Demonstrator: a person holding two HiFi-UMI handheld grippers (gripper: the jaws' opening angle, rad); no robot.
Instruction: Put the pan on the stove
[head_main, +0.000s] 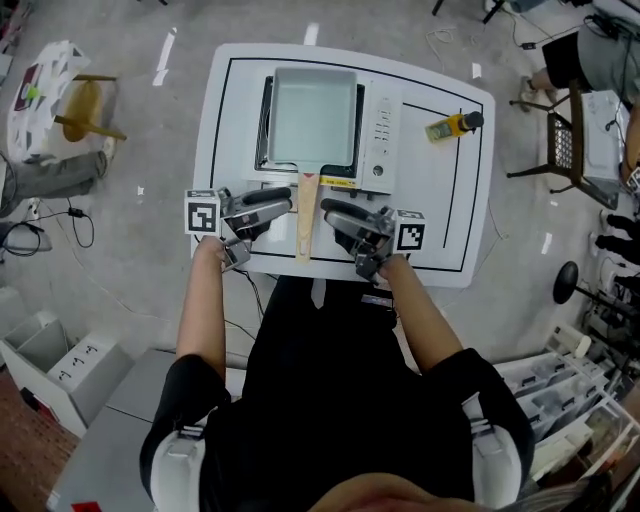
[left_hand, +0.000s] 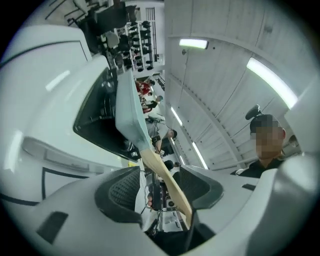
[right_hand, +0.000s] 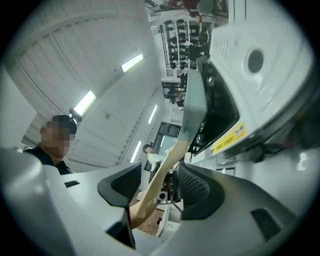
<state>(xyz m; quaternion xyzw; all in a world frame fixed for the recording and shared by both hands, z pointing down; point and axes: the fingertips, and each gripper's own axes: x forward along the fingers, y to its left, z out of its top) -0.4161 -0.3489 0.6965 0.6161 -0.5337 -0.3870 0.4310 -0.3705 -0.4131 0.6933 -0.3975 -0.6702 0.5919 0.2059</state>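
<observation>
Gray floor (head_main: 130, 240) lies all around a white table (head_main: 440, 250) that has a black line near its edge. On the table sits a stove (head_main: 381, 130). It is black, with a white side full of buttons.

The pan (head_main: 312, 115) is on the stove already. It is square and pale green, and it sits flat over the black part. Its wooden handle (head_main: 306, 215) sticks out past the stove, toward the person, over the table.

The left gripper (head_main: 287, 203) lies on its side just left of the handle. The right gripper (head_main: 328, 214) lies just right of it. They point at each other with the handle between them.

The left gripper has its jaws wide apart. In the left gripper view the handle runs through the gap, far from one dark pad (left_hand: 122, 192) and close to the other. I cannot tell if it touches that one. The jaws do not squeeze it.

The right gripper is wide open too. In the right gripper view the handle runs through its gap the same way, and it is not squeezed.

A yellow bottle (head_main: 450, 126) with a dark cap lies on the table right of the stove, well apart from both grippers. A wooden stool (head_main: 85, 108) stands on the floor far to the left, and a dark chair (head_main: 560, 140) stands at the right
</observation>
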